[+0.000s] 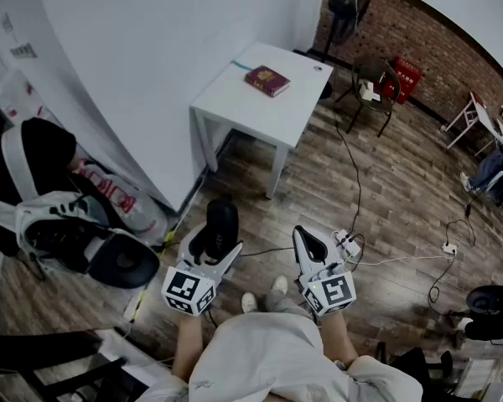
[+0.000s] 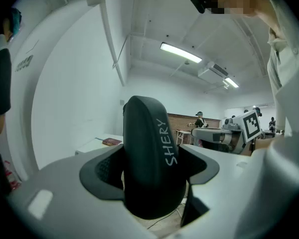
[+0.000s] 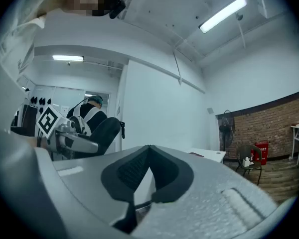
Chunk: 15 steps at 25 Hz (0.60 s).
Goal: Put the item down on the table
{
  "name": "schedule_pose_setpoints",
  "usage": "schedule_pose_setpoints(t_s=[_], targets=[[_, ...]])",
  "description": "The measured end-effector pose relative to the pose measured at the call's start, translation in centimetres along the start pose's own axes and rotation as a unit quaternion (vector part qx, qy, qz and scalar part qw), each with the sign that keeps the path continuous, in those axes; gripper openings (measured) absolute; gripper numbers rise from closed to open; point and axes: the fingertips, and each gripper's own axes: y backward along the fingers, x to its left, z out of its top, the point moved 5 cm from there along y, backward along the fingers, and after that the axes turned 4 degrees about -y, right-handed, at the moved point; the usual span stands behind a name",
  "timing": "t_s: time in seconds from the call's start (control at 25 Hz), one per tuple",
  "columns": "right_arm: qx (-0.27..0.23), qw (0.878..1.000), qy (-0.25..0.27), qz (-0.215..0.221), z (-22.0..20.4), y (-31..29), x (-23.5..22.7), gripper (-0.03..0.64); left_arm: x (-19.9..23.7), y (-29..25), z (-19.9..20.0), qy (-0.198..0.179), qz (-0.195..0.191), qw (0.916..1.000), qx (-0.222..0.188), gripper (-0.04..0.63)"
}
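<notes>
Left hand-held gripper (image 2: 150, 176) around black item (image 2: 148, 133)

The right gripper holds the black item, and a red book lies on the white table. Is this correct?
No: the left gripper holds the black item, as the left gripper view shows. The right gripper is shut and empty. The red book does lie on the white table.

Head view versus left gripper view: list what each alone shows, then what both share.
Head view only: a chair and the person's shoes. Left gripper view only: ceiling lights, and SHERY printed on the item. Both: that item held in the left tongs, the table and the book.
</notes>
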Motion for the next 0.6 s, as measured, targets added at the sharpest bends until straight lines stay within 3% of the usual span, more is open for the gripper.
schedule_pose_setpoints(t_s=[0.24, 0.6], targets=[[-0.005, 1.0, -0.014, -0.009, 0.4, -0.2, 0.7, 0.003, 0.3, 0.8, 0.6, 0.002, -0.007, 1.0, -0.006, 0.357], [0.014, 1.0, 0.005, -0.006, -0.3, -2.6, 0.0, 0.003, 2.2, -1.0, 0.4, 0.004, -0.006, 0.9999, -0.01, 0.357]])
